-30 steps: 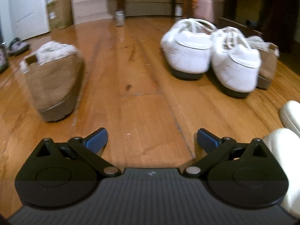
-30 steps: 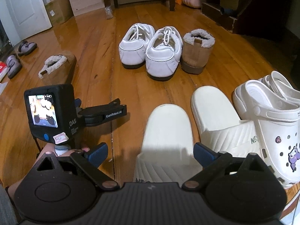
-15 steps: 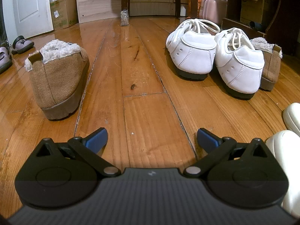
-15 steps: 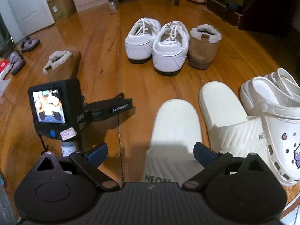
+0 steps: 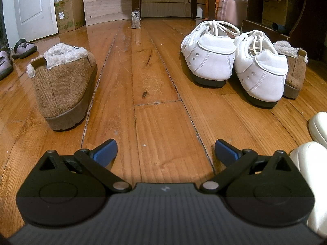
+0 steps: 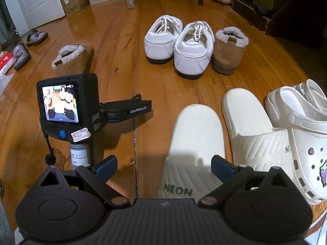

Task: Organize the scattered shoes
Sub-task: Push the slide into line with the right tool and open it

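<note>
A lone brown fur-lined slipper [image 5: 63,87] [image 6: 73,58] stands on the wood floor at the left. Its mate [image 6: 230,50] [image 5: 294,69] sits to the right of two white lace-up sneakers [image 5: 210,61] [image 6: 177,45]. Nearer me lie two cream slides [image 6: 196,143] and white clogs [image 6: 304,126]. My left gripper [image 5: 165,152] hovers low over bare floor, open and empty, right of the lone slipper. It shows as a black device [image 6: 130,109] in the right wrist view. My right gripper [image 6: 164,166] is open, empty, above the near slide's strap.
Purple sandals [image 6: 28,47] lie by a white door [image 5: 30,8] at the far left. Cardboard boxes [image 5: 70,13], chair legs [image 5: 136,2], a pink case [image 5: 232,10] and a dark shelf unit [image 5: 282,10] line the back.
The left gripper has edged forward and steadied, so the lone slipper and sneakers look closer. The right gripper has drawn back and lifted slightly over the slides. Both stay open.
</note>
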